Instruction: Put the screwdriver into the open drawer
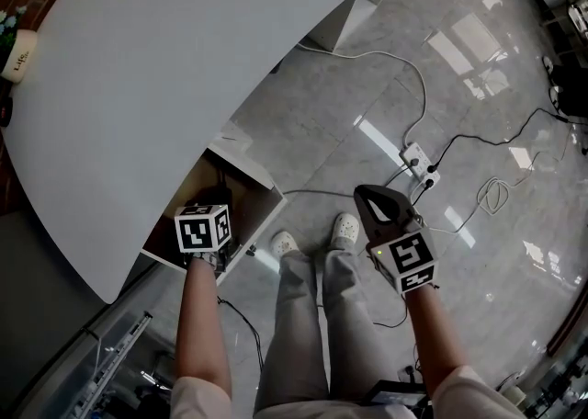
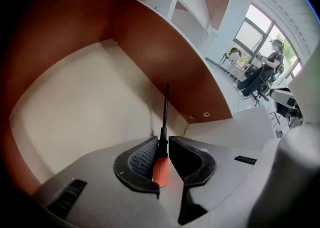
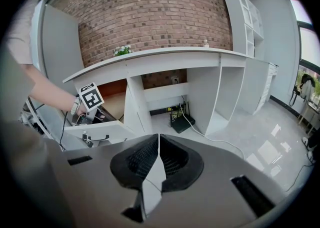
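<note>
The left gripper [image 2: 164, 154] was down inside the open drawer [image 2: 85, 107]. Its fingers [image 2: 141, 159] were closed narrowly on the screwdriver [image 2: 163, 137]. The orange handle was clamped between the ribbed pads, and the black shaft pointed ahead toward the drawer's back corner. The drawer had a pale bottom and brown walls. Whether the tip touched anything could not be told.

From the head view, the drawer stuck out from under the curved white table [image 1: 184, 50], and the left gripper's marker cube sat over the drawer's front part.

The right gripper [image 3: 159, 157] was held well apart from the drawer, out over the marble floor [image 1: 367, 114] on the person's right side. Its fingers [image 3: 175, 159] were pressed together with nothing between them. Its camera faced the table front and the brick wall [image 3: 150, 12] behind it, with the left gripper at the drawer far to the left.

A power strip [image 1: 418, 162] and loose cables [image 1: 496, 192] lay on the floor beyond the person's shoes [image 1: 345, 229].
</note>
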